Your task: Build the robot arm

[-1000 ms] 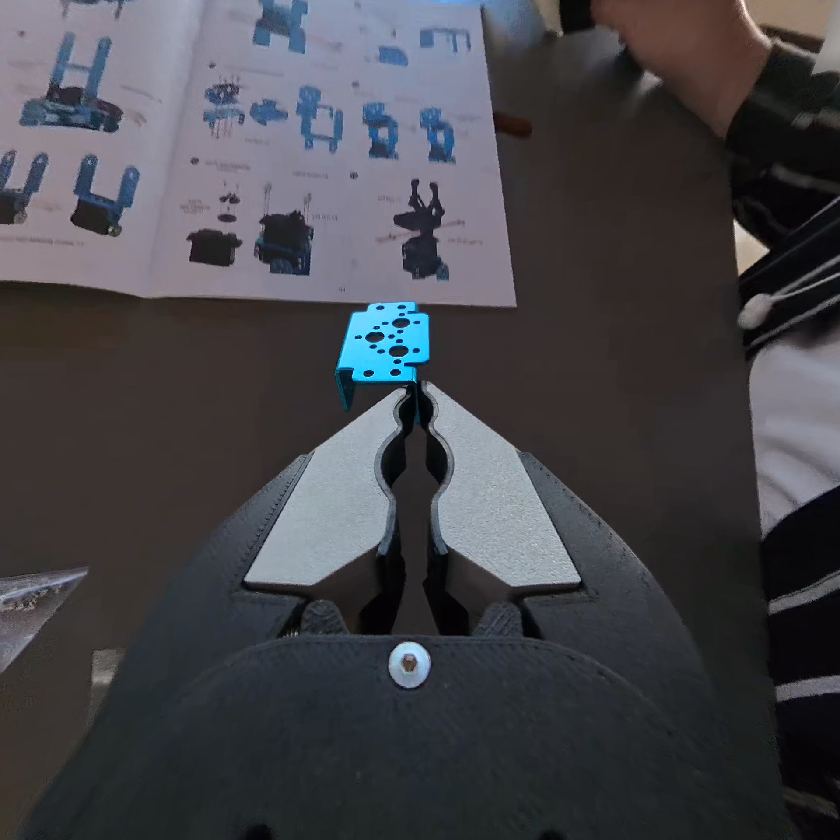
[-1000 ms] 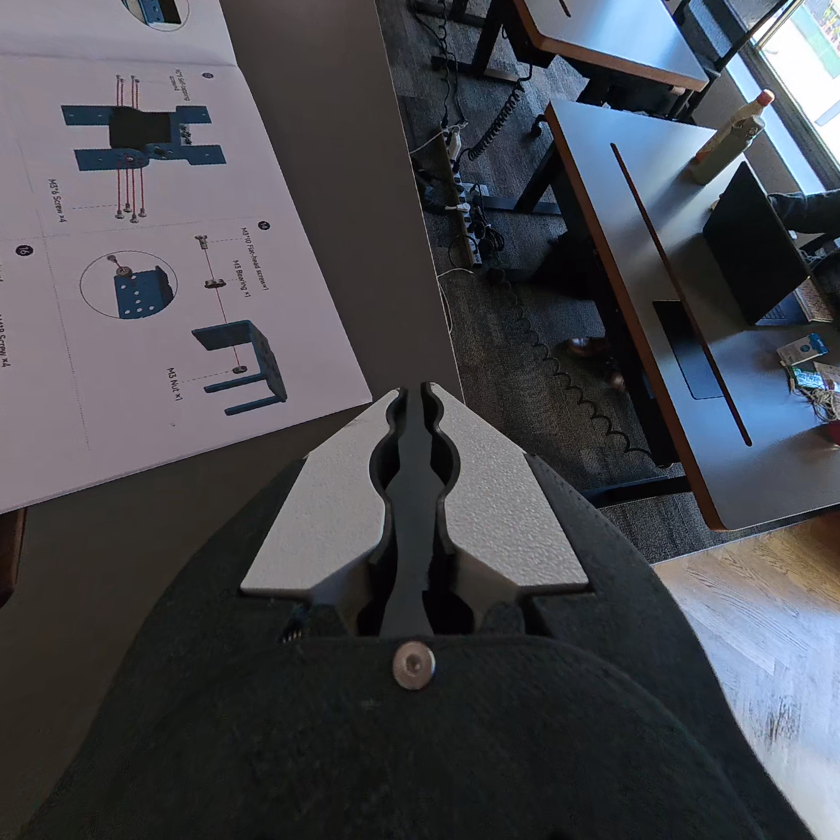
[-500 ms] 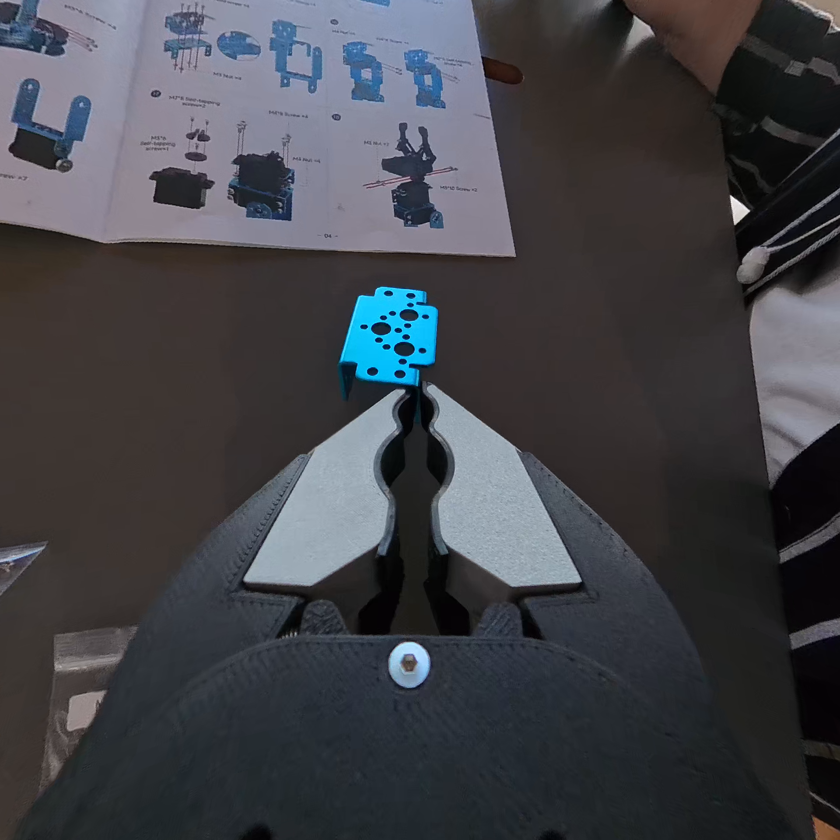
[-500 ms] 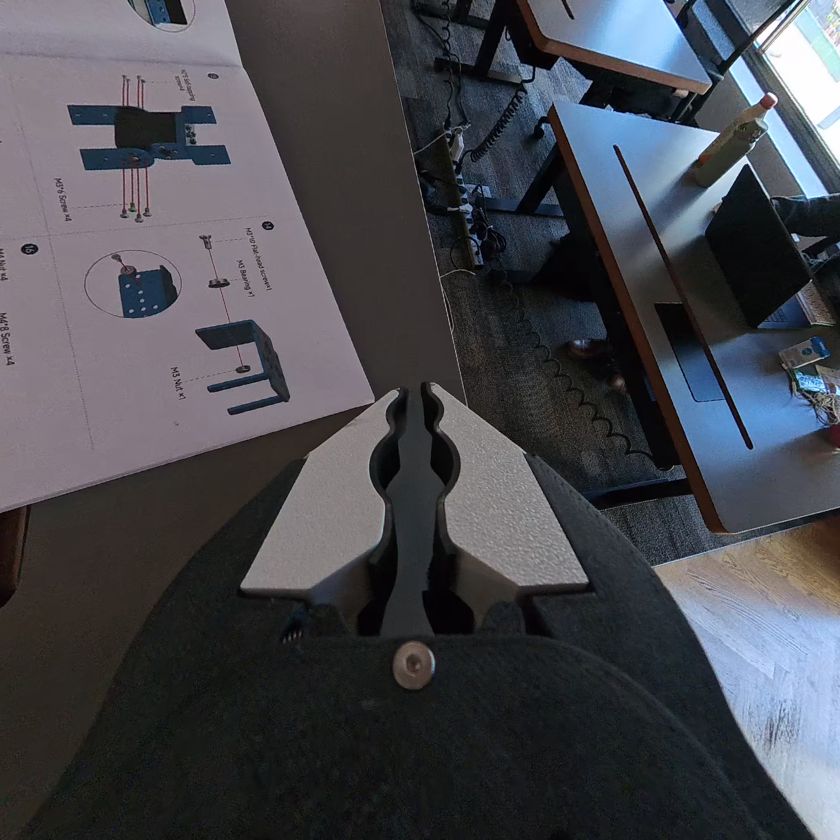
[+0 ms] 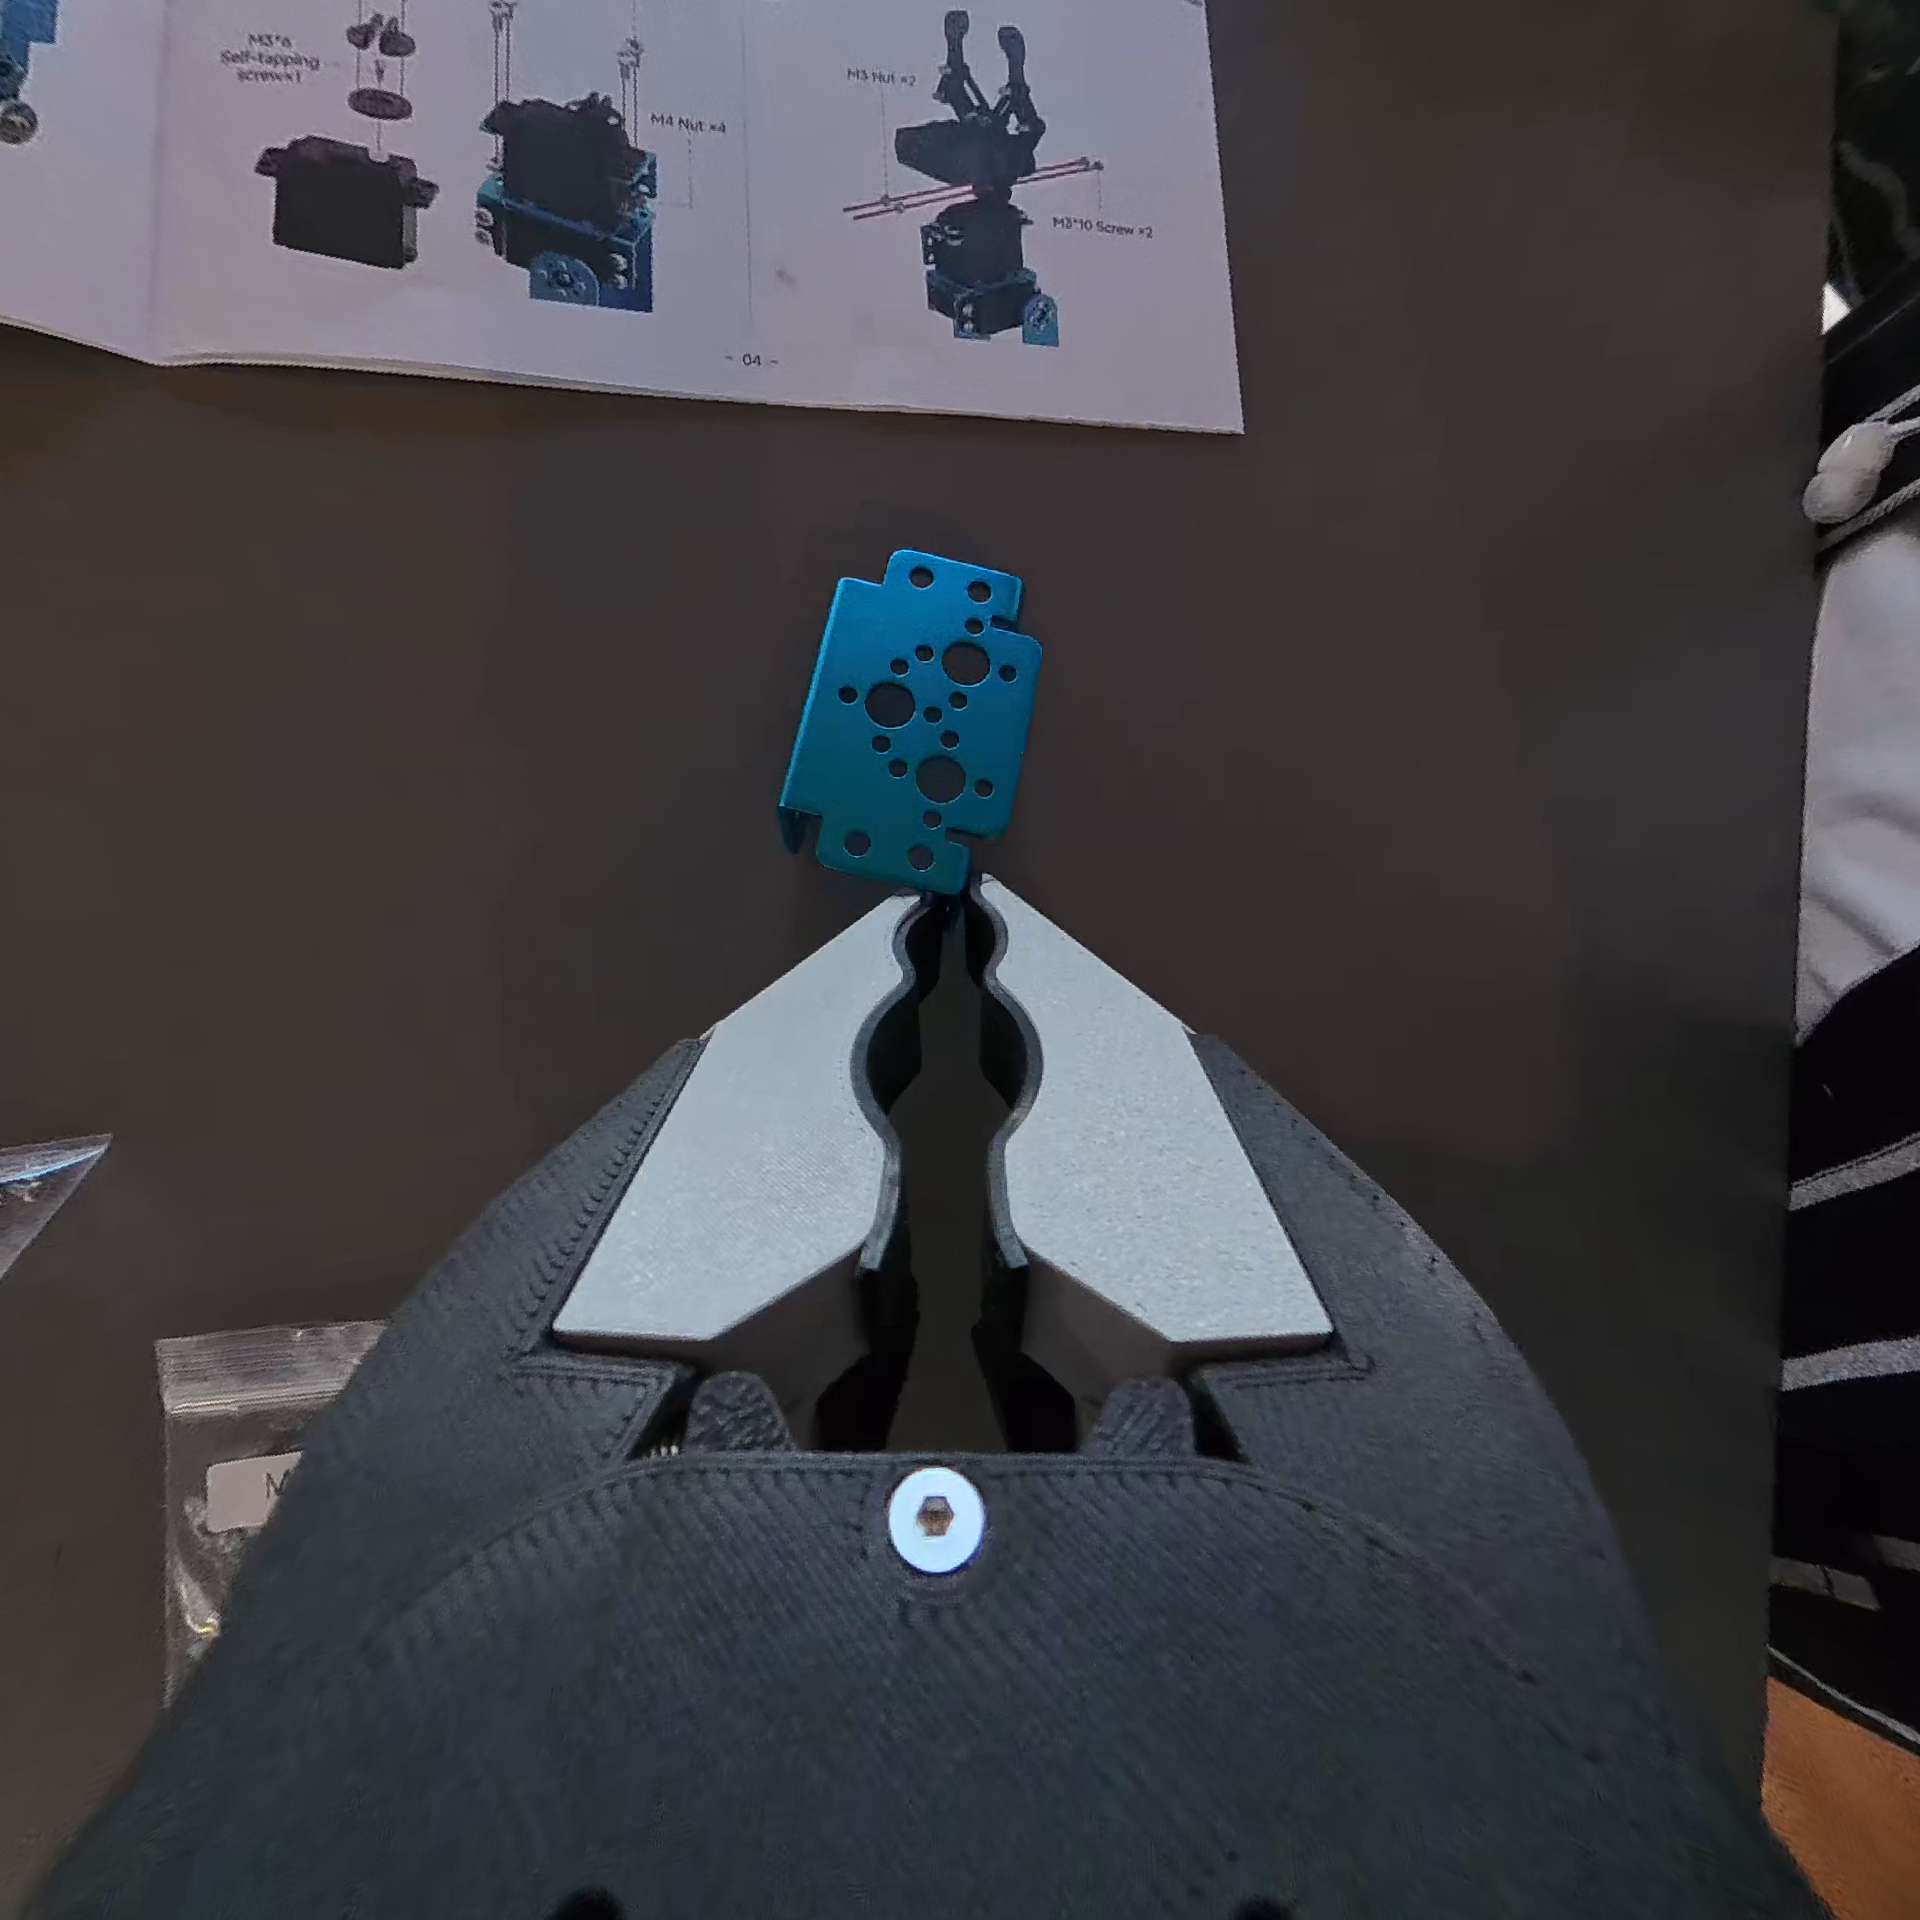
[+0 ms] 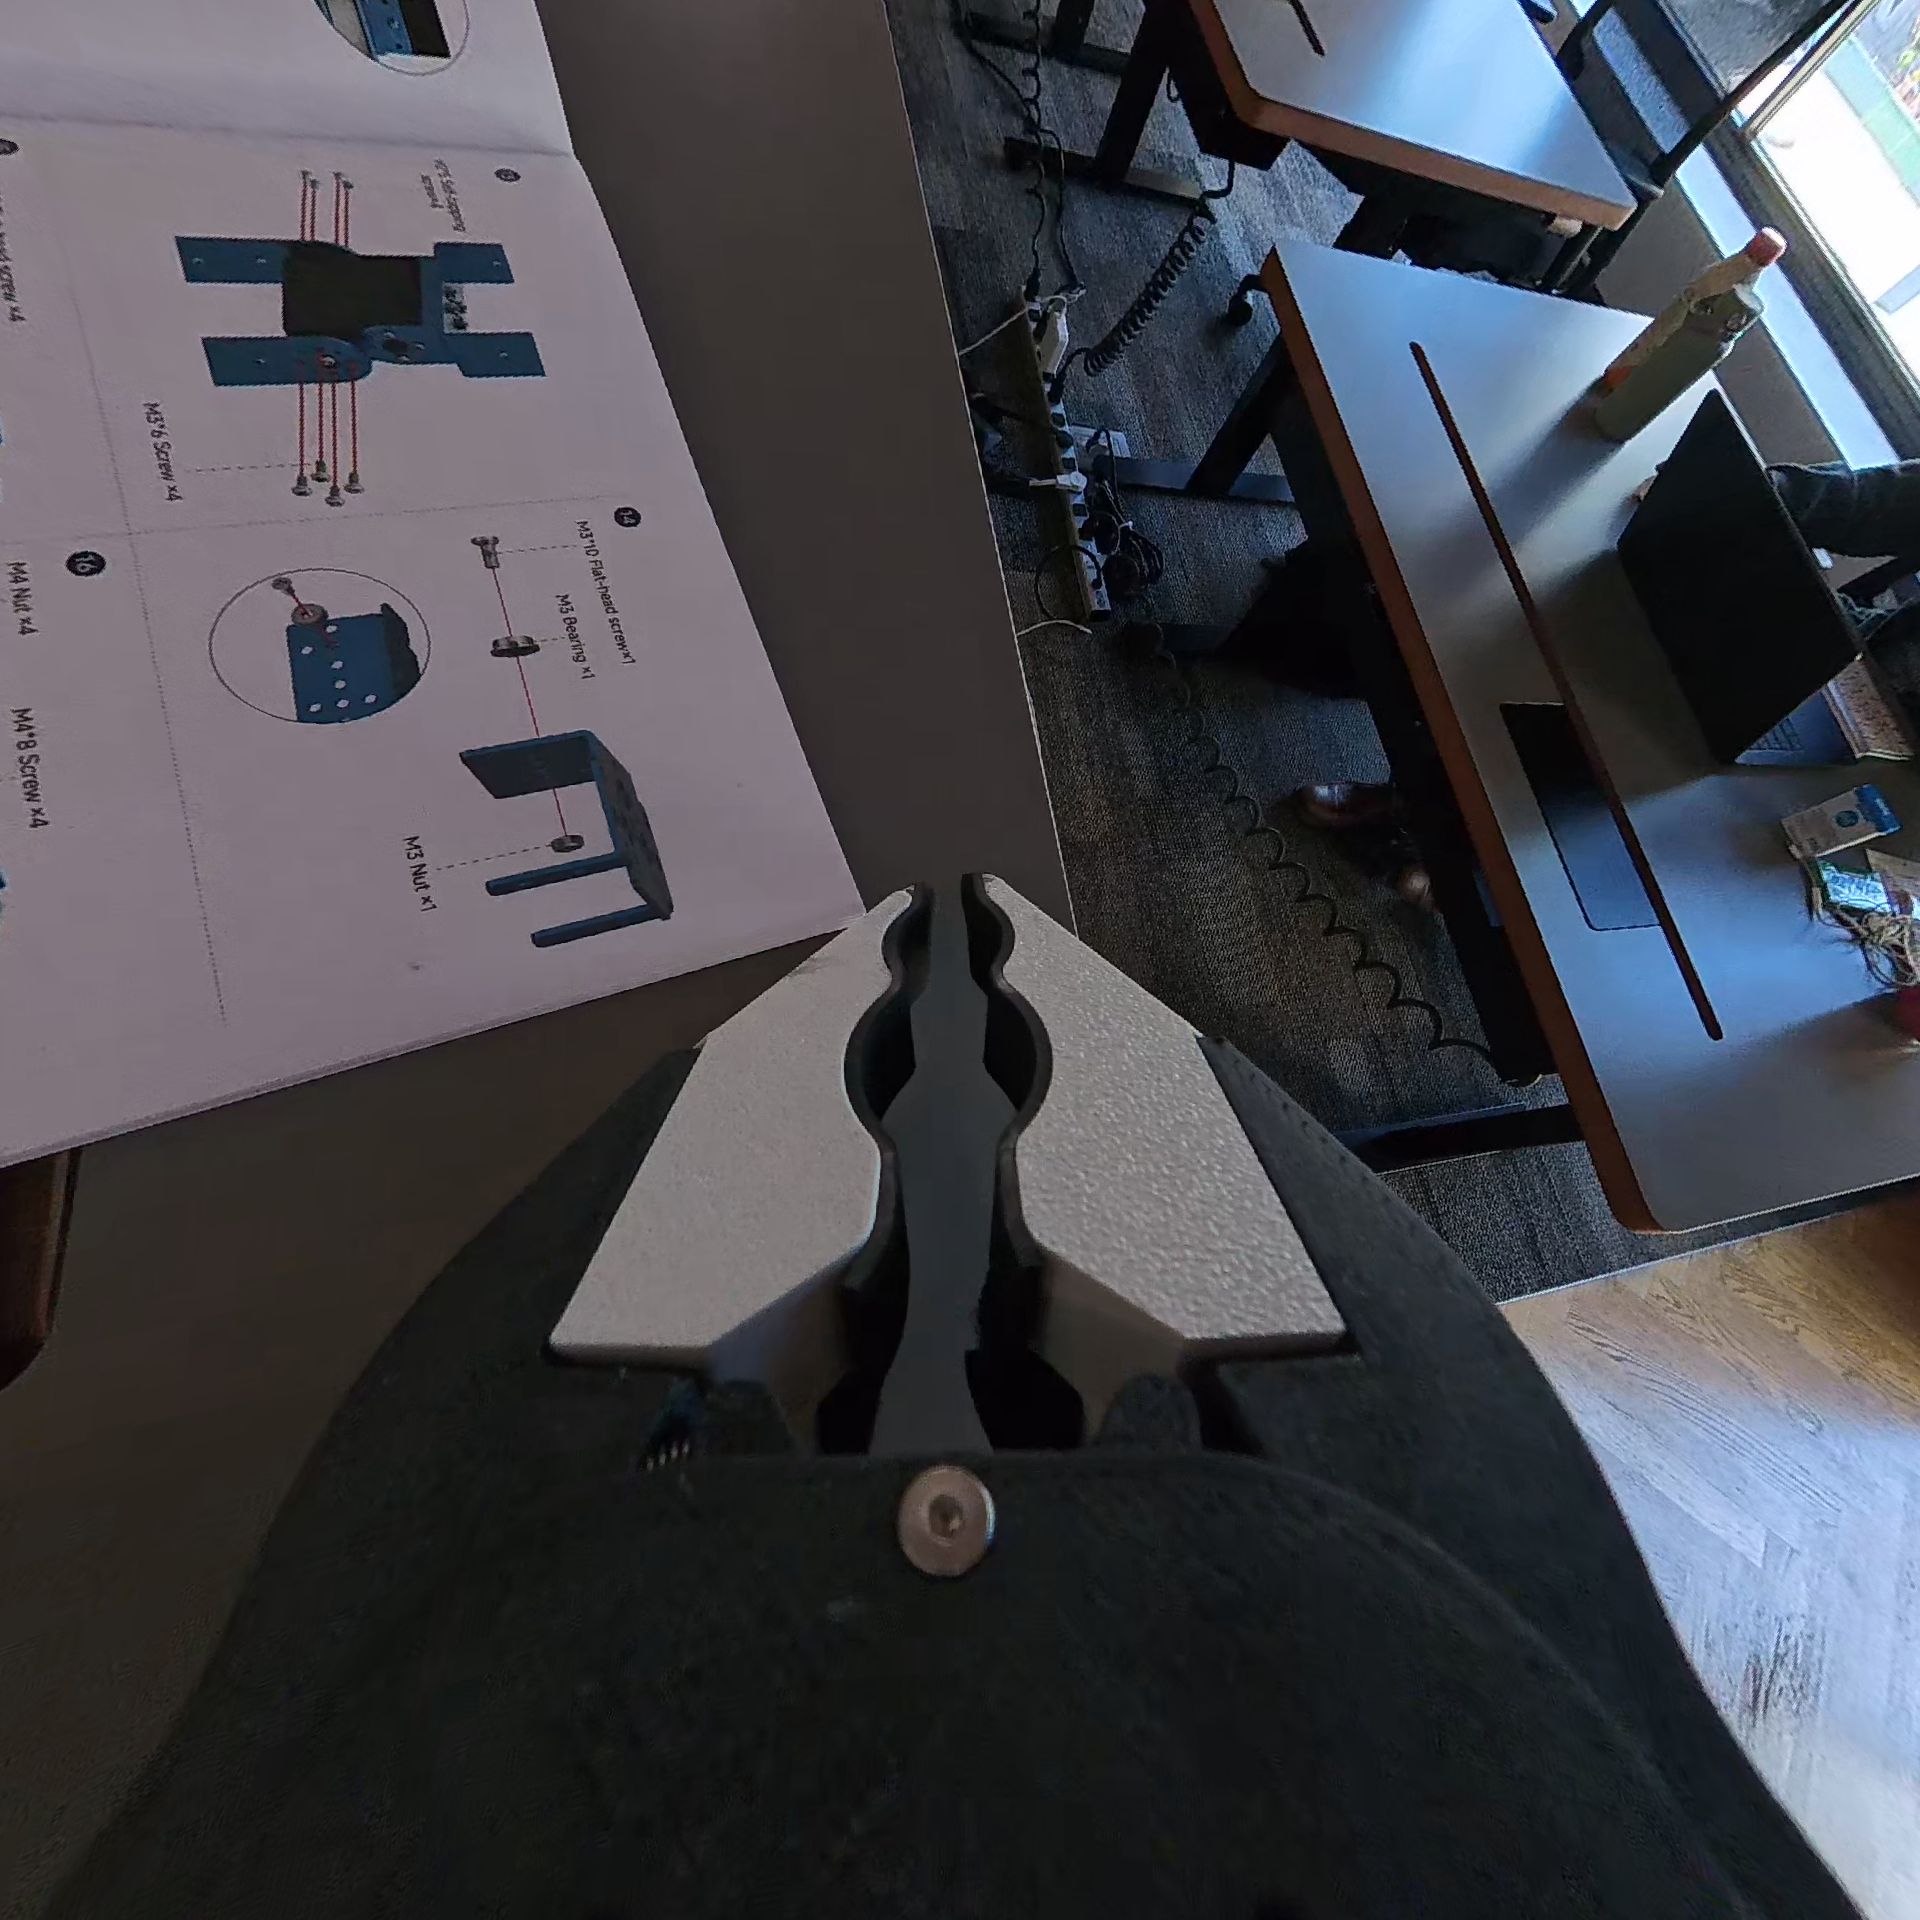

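Observation:
My left gripper [image 5: 948, 896] is shut on a blue metal bracket [image 5: 914, 717] with several round holes, pinching its near edge at the fingertips. The bracket tilts up and slightly left above the dark brown table [image 5: 416, 727]. An open instruction booklet [image 5: 665, 208] lies flat on the table beyond it. My right gripper [image 6: 943, 891] is shut and holds nothing. It hovers over the table's right edge, next to the same kind of booklet page [image 6: 343, 582].
Clear plastic bags of small parts [image 5: 249, 1455] lie at the lower left of the left wrist view. A person's striped sleeve [image 5: 1860, 935] is along the right. In the right wrist view, other desks [image 6: 1558, 727], cables and a power strip [image 6: 1060, 457] are on the carpet below. The tips of one gripper are about 40 cm away from the tips of the other.
My left gripper has drawn back toward the near side with the bracket, and the bracket has tipped more upright. The person's hand has left the left view. The right gripper has barely shifted.

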The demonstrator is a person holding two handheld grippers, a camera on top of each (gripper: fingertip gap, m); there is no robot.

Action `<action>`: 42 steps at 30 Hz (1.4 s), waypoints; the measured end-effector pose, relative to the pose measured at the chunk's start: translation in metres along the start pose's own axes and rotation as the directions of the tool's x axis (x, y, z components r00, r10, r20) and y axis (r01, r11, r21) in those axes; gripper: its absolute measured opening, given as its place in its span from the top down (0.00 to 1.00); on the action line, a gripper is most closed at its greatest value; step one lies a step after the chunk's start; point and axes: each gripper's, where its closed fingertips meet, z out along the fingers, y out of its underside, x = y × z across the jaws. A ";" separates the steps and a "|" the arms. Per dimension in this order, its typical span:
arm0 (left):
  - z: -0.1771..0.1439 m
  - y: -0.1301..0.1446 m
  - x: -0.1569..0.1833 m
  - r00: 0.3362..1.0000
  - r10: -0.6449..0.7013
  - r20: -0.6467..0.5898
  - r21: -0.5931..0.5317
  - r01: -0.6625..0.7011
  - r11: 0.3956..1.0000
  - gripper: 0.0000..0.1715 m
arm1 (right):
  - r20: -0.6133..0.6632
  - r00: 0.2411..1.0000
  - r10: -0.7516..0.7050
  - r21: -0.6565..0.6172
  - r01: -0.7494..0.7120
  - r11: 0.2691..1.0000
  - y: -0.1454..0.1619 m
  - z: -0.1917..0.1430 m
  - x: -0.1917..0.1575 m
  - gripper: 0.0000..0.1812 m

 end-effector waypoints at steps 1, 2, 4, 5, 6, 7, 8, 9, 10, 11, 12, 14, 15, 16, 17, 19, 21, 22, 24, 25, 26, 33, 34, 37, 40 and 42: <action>0.000 0.000 0.000 1.000 -0.010 -0.008 0.000 0.010 1.000 0.98 | 0.000 1.000 0.000 0.000 0.000 1.000 0.000 0.000 0.000 0.97; 0.000 0.000 0.000 1.000 -0.017 -0.015 -0.001 0.017 1.000 0.98 | 0.001 1.000 0.000 0.000 0.000 1.000 0.000 0.000 0.000 0.97; -0.001 0.001 -0.001 1.000 -0.021 -0.018 -0.007 0.021 1.000 0.98 | 0.001 1.000 0.000 0.000 0.000 1.000 0.000 0.000 0.000 0.97; -0.002 0.001 -0.001 1.000 -0.018 -0.016 -0.010 0.018 1.000 0.98 | 0.002 1.000 0.000 0.000 0.000 1.000 0.000 0.000 0.000 0.97; -0.002 0.002 -0.002 1.000 -0.013 -0.012 -0.014 0.013 1.000 0.98 | 0.004 1.000 0.000 0.001 0.000 1.000 0.000 0.000 -0.001 0.97; -0.003 0.003 -0.002 1.000 -0.010 -0.006 -0.016 0.009 1.000 0.98 | 0.004 1.000 -0.001 0.001 0.001 1.000 0.000 0.000 -0.001 0.97; -0.003 0.003 -0.002 1.000 -0.007 -0.004 -0.018 0.007 1.000 0.98 | 0.003 1.000 -0.002 0.001 0.002 1.000 0.000 0.000 -0.001 0.97; -0.003 0.003 -0.002 1.000 -0.004 -0.003 -0.018 0.004 1.000 0.98 | 0.003 1.000 -0.003 0.001 0.003 1.000 0.000 0.000 -0.001 0.97; -0.004 0.004 -0.002 1.000 -0.004 -0.003 -0.017 0.004 1.000 0.97 | 0.003 1.000 -0.002 0.001 0.002 1.000 0.000 0.000 -0.001 0.97; -0.004 0.004 -0.002 1.000 -0.005 -0.005 -0.017 0.005 1.000 0.97 | 0.004 1.000 -0.002 0.001 0.002 1.000 0.000 0.000 -0.001 0.97; -0.004 0.004 -0.001 1.000 -0.006 -0.006 -0.016 0.006 1.000 0.96 | 0.003 1.000 -0.002 0.001 0.002 1.000 0.000 0.000 -0.001 0.97; -0.004 0.004 -0.001 1.000 -0.010 -0.009 -0.014 0.009 1.000 0.96 | 0.002 1.000 -0.004 0.001 0.004 1.000 0.000 0.000 -0.001 0.97; -0.004 0.004 -0.001 1.000 -0.013 -0.009 -0.014 0.012 1.000 0.96 | 0.002 1.000 -0.005 0.001 0.005 1.000 0.000 0.000 -0.001 0.97; -0.005 0.004 -0.001 1.000 -0.016 -0.009 -0.015 0.016 1.000 0.96 | 0.002 1.000 -0.006 0.002 0.006 1.000 0.000 0.000 -0.001 0.97; -0.005 0.005 -0.002 1.000 -0.019 -0.007 -0.017 0.019 1.000 0.95 | 0.002 1.000 -0.006 0.002 0.006 1.000 0.000 0.000 -0.001 0.97; -0.007 0.006 -0.004 1.000 -0.022 0.002 -0.024 0.022 0.999 0.94 | 0.002 1.000 -0.007 0.002 0.007 1.000 0.000 0.000 -0.001 0.97; -0.008 0.008 -0.004 1.000 -0.023 0.005 -0.029 0.023 0.999 0.94 | 0.003 1.000 -0.006 0.002 0.006 1.000 0.000 0.000 -0.001 0.97; -0.008 0.008 -0.004 1.000 -0.025 0.005 -0.032 0.025 0.999 0.94 | 0.003 1.000 -0.006 0.002 0.006 1.000 0.000 0.000 -0.001 0.97; -0.009 0.009 -0.004 1.000 -0.025 0.006 -0.036 0.025 0.999 0.93 | 0.004 1.000 -0.006 0.002 0.006 1.000 0.000 0.000 -0.001 0.96; -0.009 0.010 -0.004 1.000 -0.024 0.009 -0.038 0.024 0.999 0.94 | 0.004 1.000 -0.006 0.002 0.006 1.000 0.000 0.000 -0.001 0.96; -0.010 0.010 -0.004 1.000 -0.025 0.010 -0.038 0.025 0.999 0.93 | 0.004 1.000 -0.007 0.002 0.007 1.000 0.000 0.000 -0.001 0.97; -0.011 0.012 -0.002 0.999 -0.031 0.012 -0.046 0.031 0.998 0.93 | 0.003 1.000 -0.010 0.003 0.010 1.000 -0.001 0.000 -0.002 0.97; -0.011 0.012 -0.002 0.999 -0.031 0.012 -0.046 0.031 0.998 0.93 | 0.003 1.000 -0.011 0.003 0.011 1.000 -0.001 0.000 -0.002 0.97; -0.012 0.013 -0.001 0.999 -0.030 0.011 -0.050 0.031 0.998 0.93 | 0.003 1.000 -0.013 0.004 0.013 1.000 -0.001 0.000 -0.002 0.97; -0.012 0.014 -0.001 0.999 -0.029 0.014 -0.054 0.030 0.998 0.93 | 0.004 1.000 -0.014 0.004 0.014 1.000 -0.001 0.000 -0.002 0.97; -0.012 0.014 -0.001 0.999 -0.029 0.013 -0.055 0.030 0.998 0.94 | 0.004 1.000 -0.014 0.004 0.014 1.000 -0.001 0.000 -0.002 0.97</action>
